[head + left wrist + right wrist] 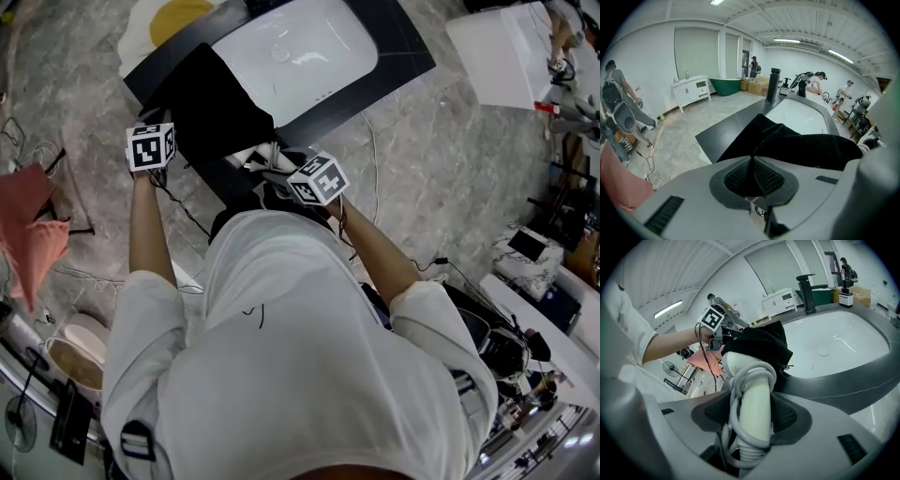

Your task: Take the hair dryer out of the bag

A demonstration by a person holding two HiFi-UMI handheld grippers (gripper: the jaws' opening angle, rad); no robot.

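Note:
A black fabric bag (217, 111) lies on the dark counter (408, 52) beside the sink. My left gripper (752, 161) is shut on a fold of the bag (797, 145), pinching the cloth between its pads. My right gripper (752, 420) is shut on the handle of the white hair dryer (752, 397), which has its white cord wound round it. The dryer's head (736, 363) is just outside the bag's mouth (764, 345). In the head view the dryer (259, 155) shows between the two marker cubes (150, 147) (319, 178).
A white basin (300, 52) is set in the counter, with a black faucet (806, 292) behind it. A pink cloth (33, 234) and cables lie on the floor at left. A white cabinet (691, 89) and several people stand farther off.

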